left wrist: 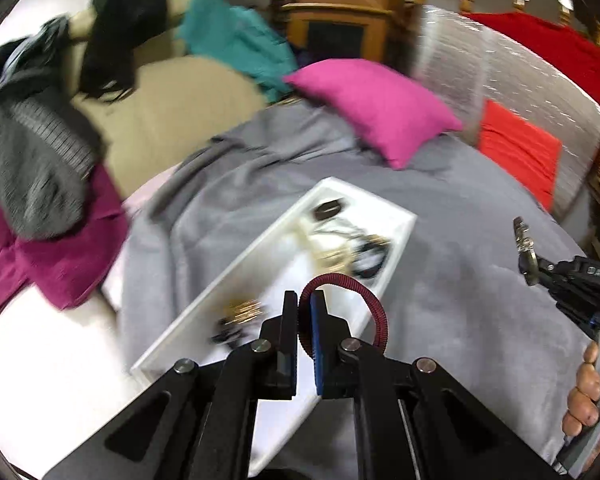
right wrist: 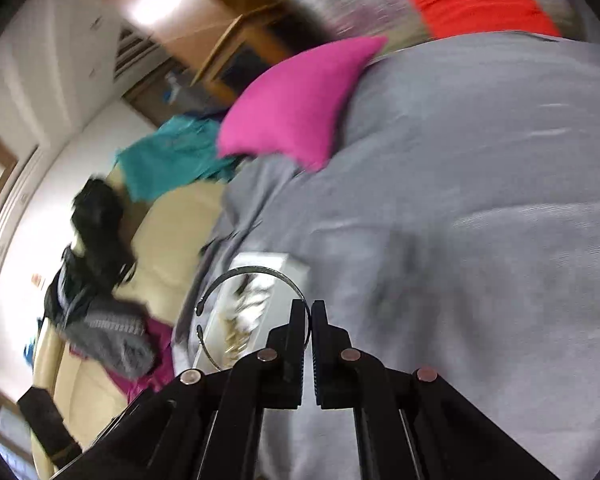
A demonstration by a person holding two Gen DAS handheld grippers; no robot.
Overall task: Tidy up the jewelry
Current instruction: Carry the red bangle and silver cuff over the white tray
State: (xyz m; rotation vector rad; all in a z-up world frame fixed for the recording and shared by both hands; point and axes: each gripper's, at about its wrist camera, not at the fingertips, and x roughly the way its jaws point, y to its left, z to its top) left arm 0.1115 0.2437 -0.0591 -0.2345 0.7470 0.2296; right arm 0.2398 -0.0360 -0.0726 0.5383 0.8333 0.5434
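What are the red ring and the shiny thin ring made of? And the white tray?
The dark red ribbed bangle in the left tongs looks wound with cord or thread, matte; its core is hidden. The thin silvery open bangle in the right tongs glints like polished metal. The long white tray looks like smooth plastic or painted wood.

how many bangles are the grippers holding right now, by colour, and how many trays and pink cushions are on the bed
Dark red bangle, in the left gripper: 1
Silver bangle, in the right gripper: 1
White tray: 1
Pink cushion: 1
Total: 4
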